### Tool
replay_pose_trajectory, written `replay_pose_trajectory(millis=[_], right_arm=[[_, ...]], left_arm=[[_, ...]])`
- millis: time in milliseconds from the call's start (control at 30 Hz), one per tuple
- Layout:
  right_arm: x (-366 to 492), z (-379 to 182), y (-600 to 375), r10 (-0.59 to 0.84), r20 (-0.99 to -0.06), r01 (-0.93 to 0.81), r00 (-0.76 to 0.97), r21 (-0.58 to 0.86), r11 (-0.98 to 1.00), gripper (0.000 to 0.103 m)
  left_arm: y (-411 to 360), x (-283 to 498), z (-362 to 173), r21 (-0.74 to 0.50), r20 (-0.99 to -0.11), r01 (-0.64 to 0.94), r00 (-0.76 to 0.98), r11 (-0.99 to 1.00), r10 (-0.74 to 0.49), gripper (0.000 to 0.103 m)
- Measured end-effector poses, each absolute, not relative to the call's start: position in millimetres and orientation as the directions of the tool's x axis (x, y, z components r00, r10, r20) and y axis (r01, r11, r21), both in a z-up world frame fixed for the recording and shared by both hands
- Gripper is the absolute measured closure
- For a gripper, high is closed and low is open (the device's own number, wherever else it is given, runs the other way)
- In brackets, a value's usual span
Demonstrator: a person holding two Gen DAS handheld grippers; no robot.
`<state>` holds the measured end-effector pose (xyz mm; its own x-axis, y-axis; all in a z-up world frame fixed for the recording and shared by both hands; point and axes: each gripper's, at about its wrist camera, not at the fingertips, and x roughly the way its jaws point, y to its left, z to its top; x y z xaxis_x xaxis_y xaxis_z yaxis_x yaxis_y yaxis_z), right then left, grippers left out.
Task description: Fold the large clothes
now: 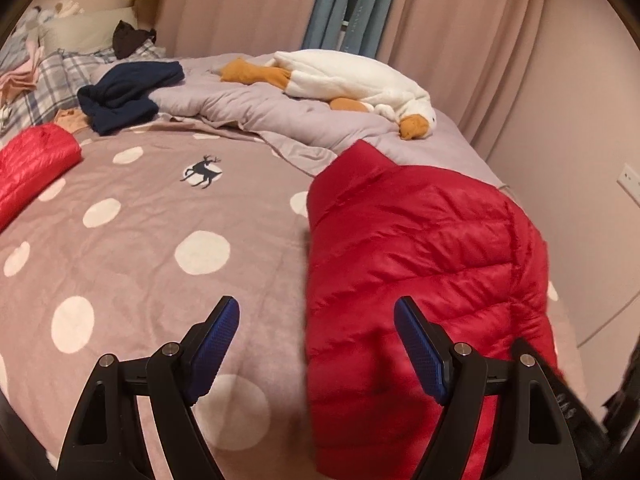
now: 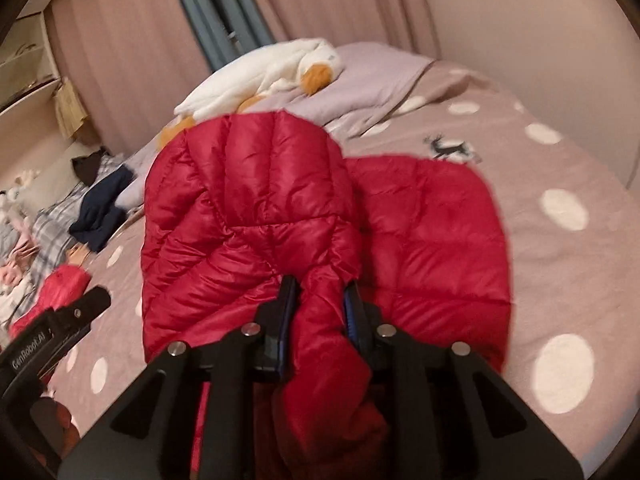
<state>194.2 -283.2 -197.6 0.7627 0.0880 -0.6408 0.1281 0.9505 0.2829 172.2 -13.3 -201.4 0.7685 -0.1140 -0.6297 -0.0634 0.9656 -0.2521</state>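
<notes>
A red quilted down jacket point(image 1: 420, 264) lies on the polka-dot bed cover point(image 1: 160, 240). My left gripper point(image 1: 316, 344) is open and empty, its blue pads hovering over the jacket's left edge. In the right wrist view my right gripper point(image 2: 320, 304) is shut on a bunched fold of the red jacket point(image 2: 256, 208), lifting part of it over the rest. The left gripper's black body point(image 2: 52, 332) shows at the left of that view. Another red padded piece point(image 1: 32, 164) lies at the far left of the bed.
A white plush goose point(image 1: 352, 76) lies on a lilac duvet point(image 1: 256, 112) at the back. A navy garment point(image 1: 128, 92) and plaid bedding point(image 1: 48, 80) sit at the back left. Pink curtains point(image 1: 460, 20) and a wall border the bed.
</notes>
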Motion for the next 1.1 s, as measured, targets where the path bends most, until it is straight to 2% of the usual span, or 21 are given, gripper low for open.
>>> replay_pose_trajectory(millis=[333, 433, 533, 700, 833, 933, 1100], right_arm=[[181, -211, -321, -0.011, -0.684, 0.221, 0.73, 0.22, 0.95, 0.082], [177, -218, -328, -0.07, -0.695, 0.253, 0.716, 0.164, 0.953, 0.081], [179, -228, -339, -0.066, -0.712, 0.267, 0.699, 0.174, 0.948, 0.08], [191, -255, -342, -0.127, -0.736, 0.288, 0.665, 0.096, 0.953, 0.076], [199, -267, -345, -0.137, -0.739, 0.283, 0.659, 0.075, 0.956, 0.076], [204, -276, -349, -0.136, -0.739, 0.282, 0.66, 0.076, 0.956, 0.076], [212, -282, -338, -0.214, -0.729, 0.283, 0.65, -0.03, 0.959, 0.076]], left_arm=[[-35, 183, -220, -0.177, -0.66, -0.054, 0.747, 0.983, -0.078, 0.024], [-51, 187, -233, -0.131, -0.661, -0.01, 0.746, 0.991, -0.08, 0.024], [-63, 185, -240, -0.09, -0.647, 0.012, 0.76, 0.996, -0.068, 0.024], [-76, 188, -252, -0.08, -0.641, 0.059, 0.761, 0.995, -0.097, 0.024], [-93, 198, -266, -0.021, -0.661, 0.089, 0.746, 0.996, -0.081, 0.024], [-94, 207, -275, -0.043, -0.679, 0.104, 0.726, 0.994, -0.106, 0.024], [-101, 212, -283, 0.024, -0.665, 0.109, 0.744, 0.994, -0.065, 0.02]])
